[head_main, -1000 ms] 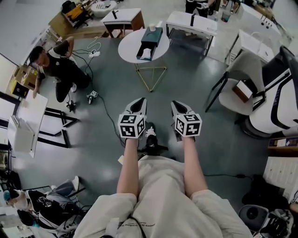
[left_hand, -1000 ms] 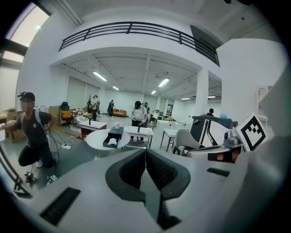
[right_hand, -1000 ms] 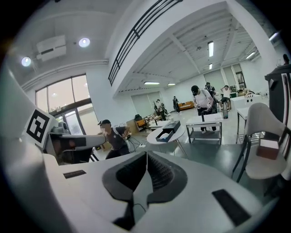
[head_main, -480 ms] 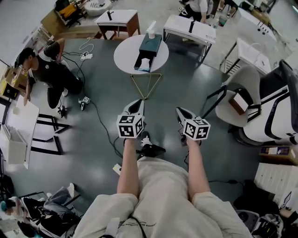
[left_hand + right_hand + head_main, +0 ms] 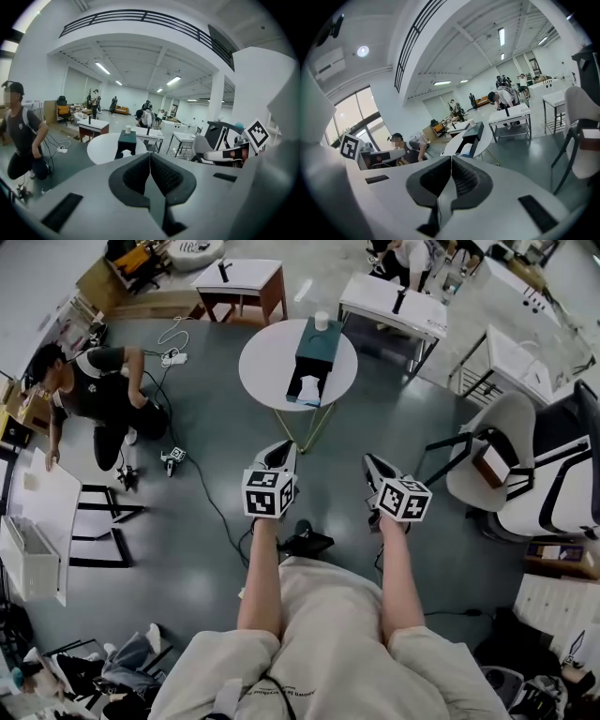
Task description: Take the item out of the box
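A dark teal box (image 5: 316, 351) lies on a round white table (image 5: 267, 362), well ahead of both grippers. Its near end is open and a white item (image 5: 307, 390) shows inside. A white cup (image 5: 322, 322) stands behind the box. My left gripper (image 5: 279, 454) and right gripper (image 5: 375, 468) are held side by side over the floor, short of the table, both shut and empty. In the left gripper view the shut jaws (image 5: 150, 157) point at the box (image 5: 126, 139). The right gripper view shows its shut jaws (image 5: 451, 161) below the box (image 5: 472, 135).
A person (image 5: 89, 390) crouches on the floor at the left, near cables (image 5: 202, 479). White desks (image 5: 389, 301) and a wooden-legged table (image 5: 239, 277) stand behind the round table. A grey chair (image 5: 487, 460) is at the right. A white panel (image 5: 37, 512) lies at far left.
The round table with the box has come lower and nearer in the head view. Both grippers stayed shut and side by side.
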A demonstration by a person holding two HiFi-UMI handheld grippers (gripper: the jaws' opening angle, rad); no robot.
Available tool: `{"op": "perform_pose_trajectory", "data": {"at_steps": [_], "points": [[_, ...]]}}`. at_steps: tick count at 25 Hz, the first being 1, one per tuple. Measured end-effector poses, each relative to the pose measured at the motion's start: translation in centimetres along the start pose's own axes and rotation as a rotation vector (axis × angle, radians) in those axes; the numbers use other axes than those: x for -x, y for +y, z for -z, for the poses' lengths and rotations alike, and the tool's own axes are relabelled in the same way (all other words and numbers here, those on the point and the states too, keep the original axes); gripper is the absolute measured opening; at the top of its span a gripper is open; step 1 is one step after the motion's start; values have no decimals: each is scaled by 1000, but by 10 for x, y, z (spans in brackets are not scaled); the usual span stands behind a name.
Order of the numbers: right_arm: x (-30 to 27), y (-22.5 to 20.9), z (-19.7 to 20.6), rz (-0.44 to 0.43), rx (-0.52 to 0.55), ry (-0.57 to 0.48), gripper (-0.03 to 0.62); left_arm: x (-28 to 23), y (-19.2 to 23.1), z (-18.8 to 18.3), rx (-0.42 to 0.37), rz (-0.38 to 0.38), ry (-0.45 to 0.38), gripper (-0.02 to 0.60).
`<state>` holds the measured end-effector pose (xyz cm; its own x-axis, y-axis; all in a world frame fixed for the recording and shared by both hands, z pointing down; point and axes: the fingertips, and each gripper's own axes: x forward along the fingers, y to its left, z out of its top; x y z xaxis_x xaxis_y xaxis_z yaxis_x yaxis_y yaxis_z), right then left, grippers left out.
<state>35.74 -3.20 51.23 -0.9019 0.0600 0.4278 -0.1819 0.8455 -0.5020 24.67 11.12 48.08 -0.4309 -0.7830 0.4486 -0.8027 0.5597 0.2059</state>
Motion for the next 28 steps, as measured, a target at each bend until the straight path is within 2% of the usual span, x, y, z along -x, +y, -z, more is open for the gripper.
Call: {"op": "perform_pose_trajectory", "data": {"at_steps": [7,14,19,25,28], "points": [[-49,18,-14,18,55,-23,37,-24,47,-6,22,27,17,21],[-70,30,-25,-55,-85,-81,35,-25,87,6,85,-2,36,21],[-92,26,-22,-74,-87,-49,35,-36,108,7,103,-43,32,21],[-140,16,-46,-102,-126,-31,37,-66,124,-25,58,-16,24,21],[-177,9,-67,-125,-139,-27,37,-94,141,-35,16,-8,57,21]]}}
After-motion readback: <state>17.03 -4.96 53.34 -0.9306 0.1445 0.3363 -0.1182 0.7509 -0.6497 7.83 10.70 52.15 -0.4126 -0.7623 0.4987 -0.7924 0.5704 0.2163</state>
